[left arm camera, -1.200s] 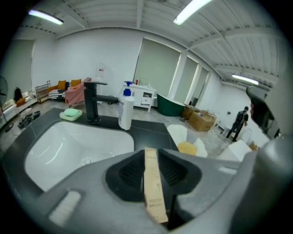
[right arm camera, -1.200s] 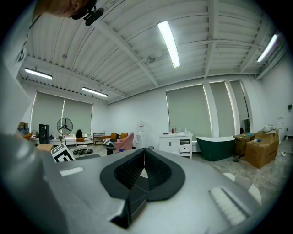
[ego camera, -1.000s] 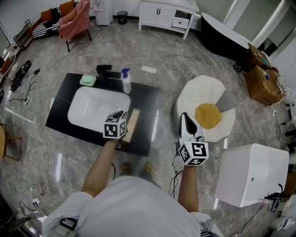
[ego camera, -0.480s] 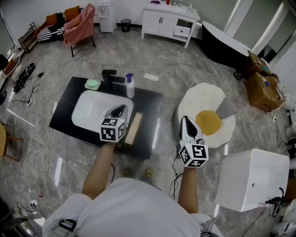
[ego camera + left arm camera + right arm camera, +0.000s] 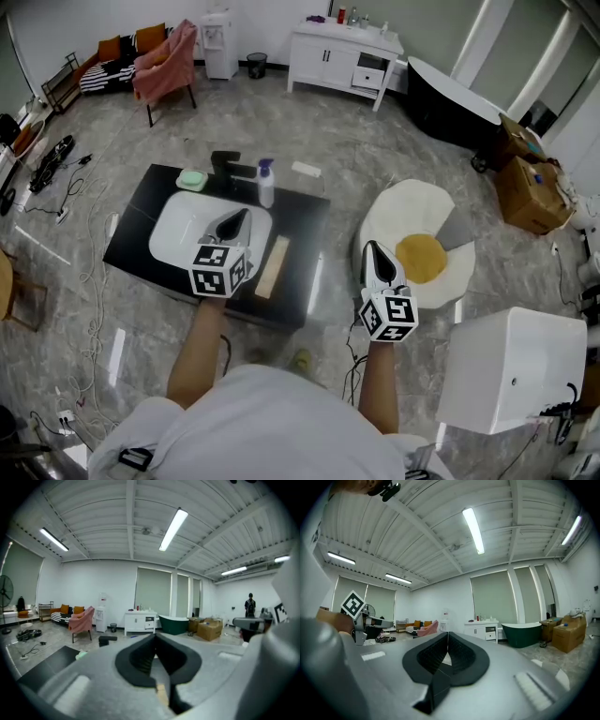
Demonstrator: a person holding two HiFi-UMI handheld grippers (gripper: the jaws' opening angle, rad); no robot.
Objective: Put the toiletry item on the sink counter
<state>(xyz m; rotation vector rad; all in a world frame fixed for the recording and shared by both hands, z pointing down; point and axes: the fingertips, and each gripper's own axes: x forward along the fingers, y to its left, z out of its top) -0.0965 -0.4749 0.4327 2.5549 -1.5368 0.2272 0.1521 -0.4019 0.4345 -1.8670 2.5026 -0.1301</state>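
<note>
A black sink counter with a white basin stands on the floor in the head view. On it are a white spray bottle with a blue top, a green soap dish, a black faucet and a light wooden piece lying flat right of the basin. My left gripper hangs over the basin, shut and empty; its jaws meet with nothing between them. My right gripper is shut and empty over the floor right of the counter, its jaws together.
An egg-shaped rug lies right of the counter, and a white box stands at the lower right. Cardboard boxes, a dark bathtub, a white cabinet and a chair with a pink cloth line the far side. Cables lie left.
My left gripper has moved left and away from the wooden piece to above the basin. The head view has tilted up a little. The right gripper has hardly moved.
</note>
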